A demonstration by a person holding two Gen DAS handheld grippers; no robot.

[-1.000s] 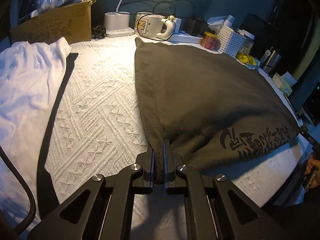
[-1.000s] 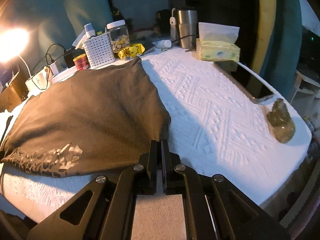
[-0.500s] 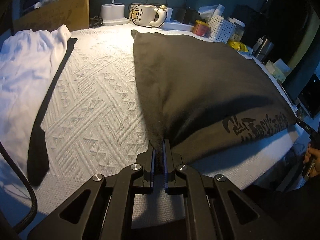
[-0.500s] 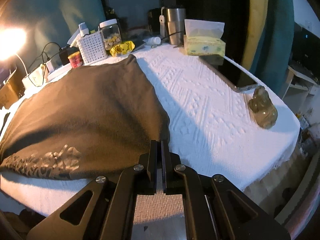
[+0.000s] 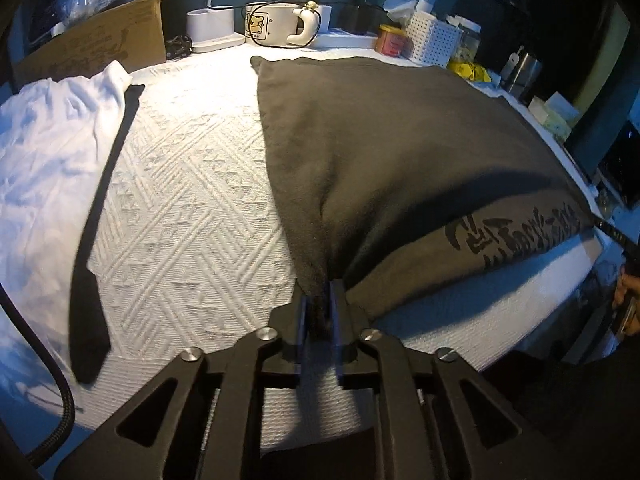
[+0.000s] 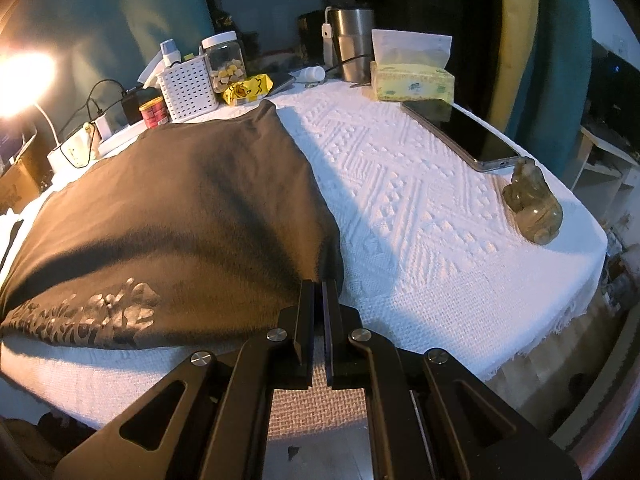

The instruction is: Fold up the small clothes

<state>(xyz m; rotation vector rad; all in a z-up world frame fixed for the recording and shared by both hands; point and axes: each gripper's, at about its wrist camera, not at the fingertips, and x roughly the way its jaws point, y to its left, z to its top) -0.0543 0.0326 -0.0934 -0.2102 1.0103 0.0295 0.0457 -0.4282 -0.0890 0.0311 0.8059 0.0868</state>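
A dark brown garment with a black print lies spread on the white textured tablecloth. Its near left corner rises into my left gripper, whose jaws are opening. The bunched corner sits between them with the pads drawn apart. In the right wrist view the garment ends at my right gripper, which is shut on the near right corner. That gripper's tip also shows at the cloth's far corner in the left wrist view, with a hand behind it.
A white garment and a long black strip of cloth lie at the left. A cardboard box, mug, white basket, tumbler and tissue box line the back. A phone and a figurine lie on the right.
Both grippers have drawn back toward the table's near edge, pulling the garment's corners along. The left jaws, tight on the corner before, now stand wider apart.
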